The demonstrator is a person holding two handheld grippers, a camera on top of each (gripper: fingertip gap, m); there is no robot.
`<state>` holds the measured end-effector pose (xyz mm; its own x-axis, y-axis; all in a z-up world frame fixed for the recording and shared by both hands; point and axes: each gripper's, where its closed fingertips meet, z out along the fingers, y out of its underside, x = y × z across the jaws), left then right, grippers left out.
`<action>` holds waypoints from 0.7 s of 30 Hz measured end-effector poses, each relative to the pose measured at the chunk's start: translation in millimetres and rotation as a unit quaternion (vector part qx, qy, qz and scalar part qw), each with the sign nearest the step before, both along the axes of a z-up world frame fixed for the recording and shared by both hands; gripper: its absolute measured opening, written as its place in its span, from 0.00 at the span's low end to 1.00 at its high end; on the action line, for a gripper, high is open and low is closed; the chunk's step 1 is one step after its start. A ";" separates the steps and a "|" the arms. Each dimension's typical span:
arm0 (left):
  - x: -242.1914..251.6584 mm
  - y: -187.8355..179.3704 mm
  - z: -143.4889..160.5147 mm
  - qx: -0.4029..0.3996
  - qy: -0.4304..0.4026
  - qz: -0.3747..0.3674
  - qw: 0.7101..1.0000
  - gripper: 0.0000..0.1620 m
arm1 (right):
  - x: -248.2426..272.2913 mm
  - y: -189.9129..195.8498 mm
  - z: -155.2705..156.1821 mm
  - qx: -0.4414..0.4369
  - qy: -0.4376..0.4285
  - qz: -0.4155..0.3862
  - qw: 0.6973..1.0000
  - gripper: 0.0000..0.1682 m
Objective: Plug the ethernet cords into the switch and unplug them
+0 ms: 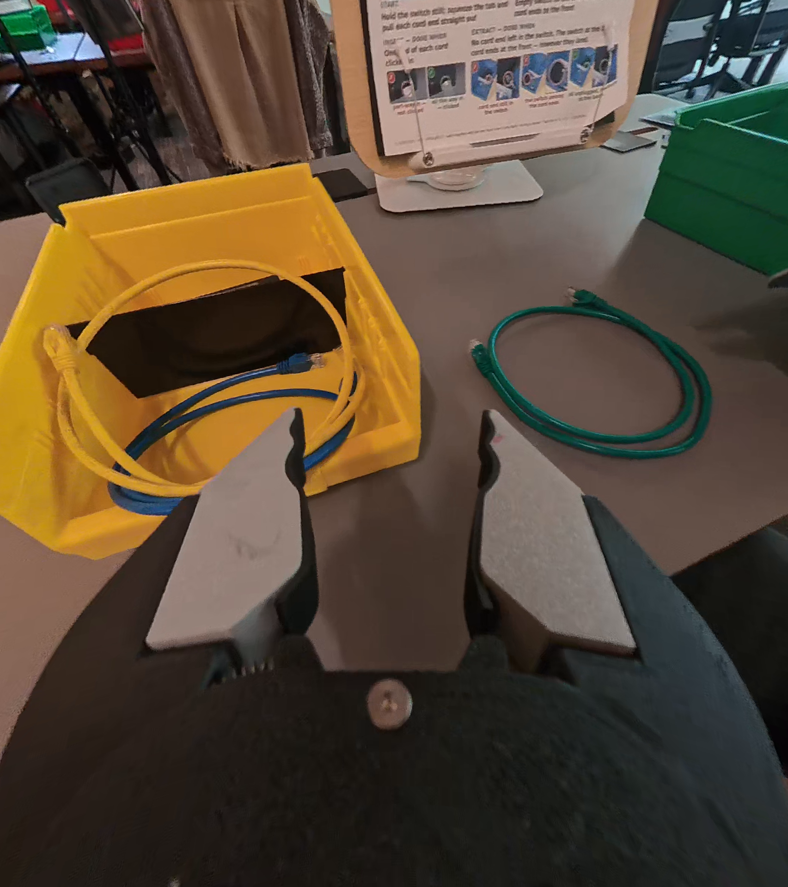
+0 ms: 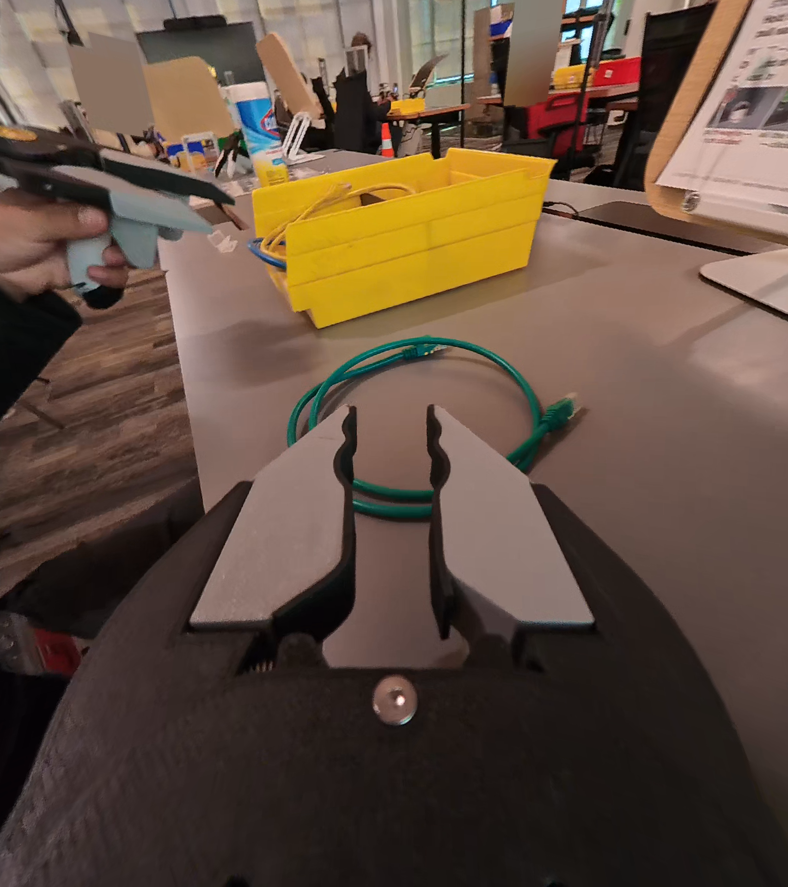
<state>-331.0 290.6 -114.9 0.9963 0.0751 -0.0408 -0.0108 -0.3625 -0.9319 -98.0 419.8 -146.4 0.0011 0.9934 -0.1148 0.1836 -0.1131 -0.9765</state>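
Both grippers were held spread and empty: the left gripper (image 1: 389, 417) near the yellow bin (image 1: 382, 336), where the black switch (image 1: 219, 336) lay under yellow and blue cords; the right gripper (image 2: 391, 413) above the green cord (image 2: 533, 408) on the table (image 2: 670, 480), probably for picking it.

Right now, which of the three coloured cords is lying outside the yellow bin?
The green cord. It lies coiled on the bare table, beside the yellow bin, while the yellow cord and blue cord sit inside that bin.
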 end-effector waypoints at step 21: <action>-86.8 140.4 54.1 -0.098 -0.003 -0.034 0.995 0.42 | 4.3 -7.2 7.7 -0.004 0.028 0.013 1.000 0.33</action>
